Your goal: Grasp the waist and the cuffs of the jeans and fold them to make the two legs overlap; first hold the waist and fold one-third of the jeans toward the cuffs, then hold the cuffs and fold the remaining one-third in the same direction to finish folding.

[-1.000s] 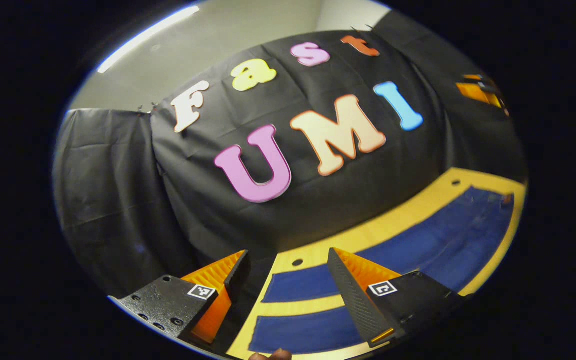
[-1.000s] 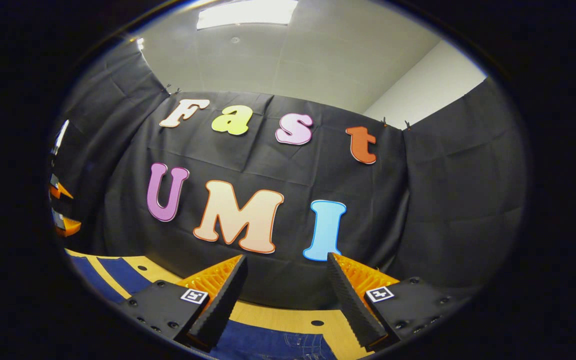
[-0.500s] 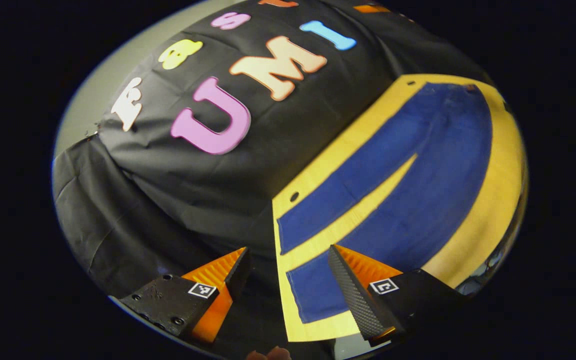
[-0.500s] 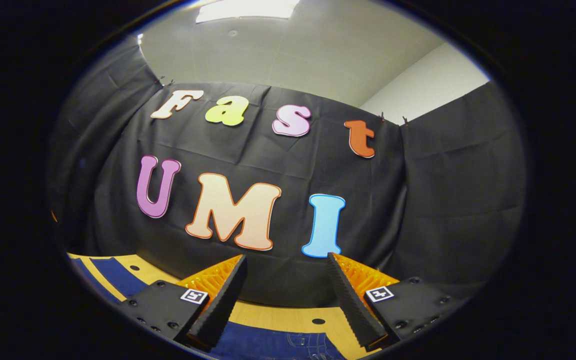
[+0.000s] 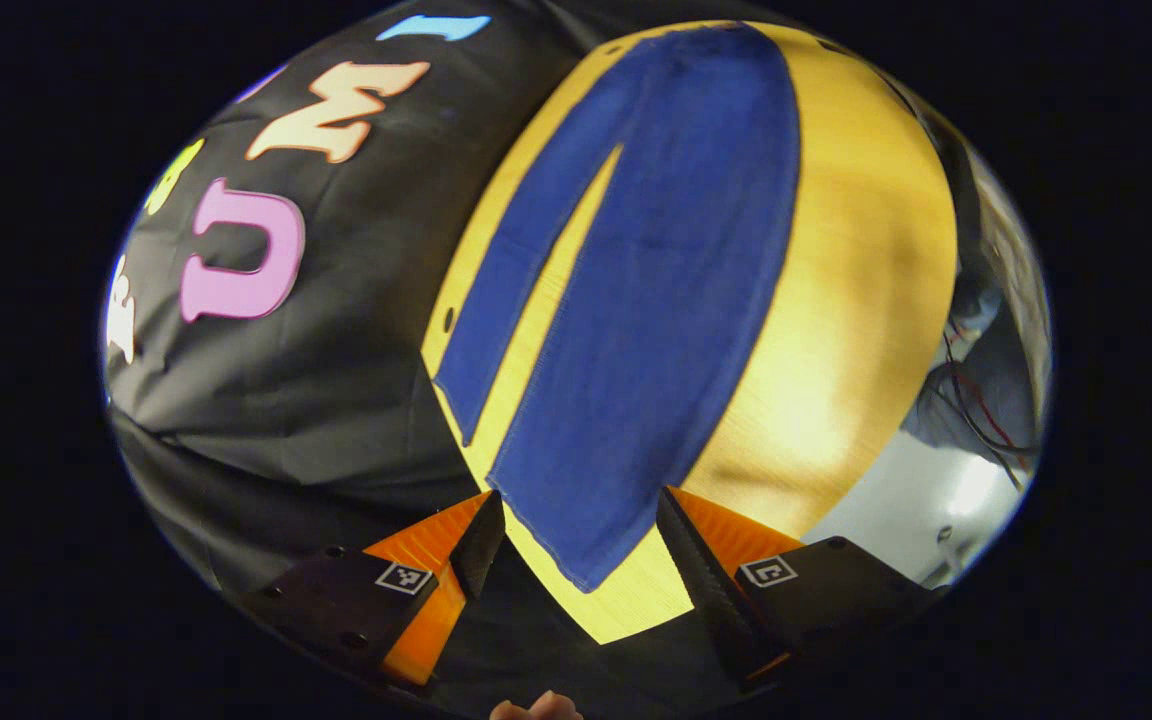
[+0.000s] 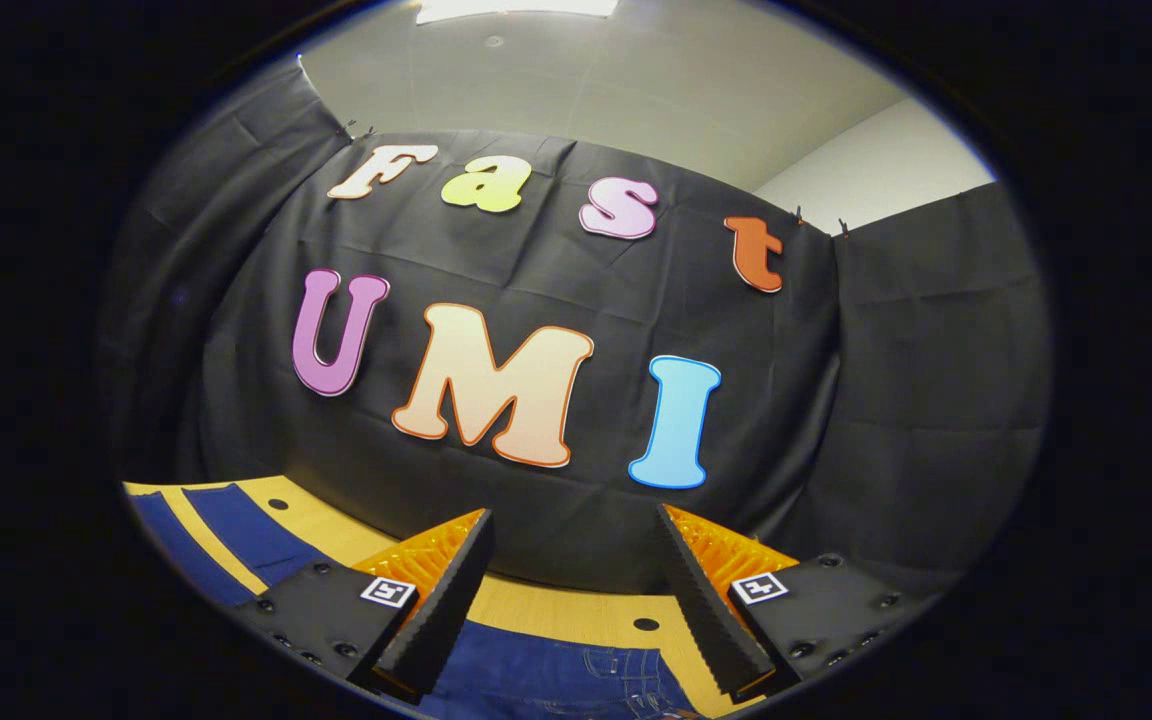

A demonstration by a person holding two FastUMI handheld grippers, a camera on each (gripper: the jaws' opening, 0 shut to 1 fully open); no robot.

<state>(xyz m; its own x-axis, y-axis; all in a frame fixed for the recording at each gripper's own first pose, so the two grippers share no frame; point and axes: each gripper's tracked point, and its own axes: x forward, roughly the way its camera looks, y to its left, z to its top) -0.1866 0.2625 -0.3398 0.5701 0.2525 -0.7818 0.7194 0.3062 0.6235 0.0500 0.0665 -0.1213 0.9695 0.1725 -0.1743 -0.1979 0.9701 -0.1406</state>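
Left tool (image 5: 576, 535), jaws spread and holding nothing, has swung within the last second from facing the booth's black cloth wall (image 5: 306, 400) to looking down the whole length of the jeans (image 5: 651, 300), with the near leg's cuff (image 5: 576, 555) now lying just ahead of the gap between its fingers. The jeans lie flat and unfolded on the yellow surface (image 5: 856, 280), legs parted in a narrow V, the waist at the far end. Right tool (image 6: 566, 590), likewise open and empty, has barely shifted and hovers over the waist end, where stitched denim (image 6: 576, 680) shows below its fingers. By the look of it both tools are lining up for the first fold, with no grasp made yet. Cables (image 5: 976, 400) hang beyond the surface's edge, clear of the work; nothing sits on the jeans or bars either approach.
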